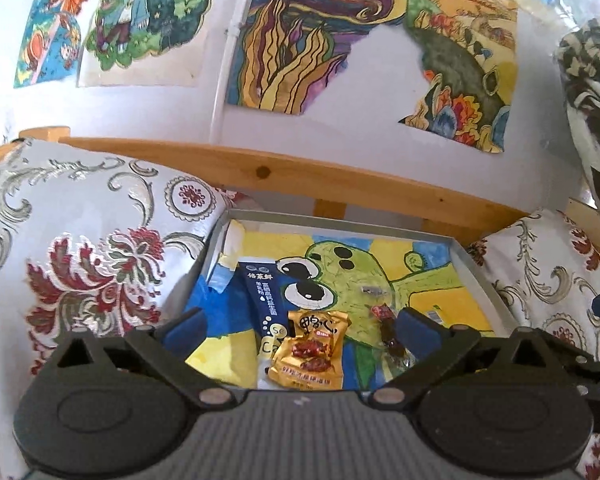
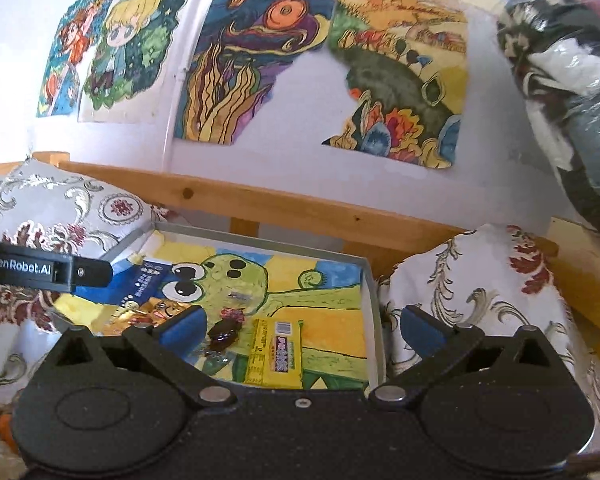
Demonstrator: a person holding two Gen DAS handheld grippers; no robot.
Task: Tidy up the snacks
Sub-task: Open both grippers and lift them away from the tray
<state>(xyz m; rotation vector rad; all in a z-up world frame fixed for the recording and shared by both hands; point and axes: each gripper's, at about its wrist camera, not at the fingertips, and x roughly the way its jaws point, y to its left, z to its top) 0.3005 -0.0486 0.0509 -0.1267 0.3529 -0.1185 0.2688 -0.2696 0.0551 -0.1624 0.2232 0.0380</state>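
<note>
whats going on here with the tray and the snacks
A person holds tongs in each hand over a shallow tray lined with a green cartoon drawing, set between two patterned cushions. Both the left tongs and right tongs are open and hold nothing. In the tray lie a blue sachet, a gold packet, a dark wrapped candy and a yellow bar. None of them is gripped at this moment.
</note>
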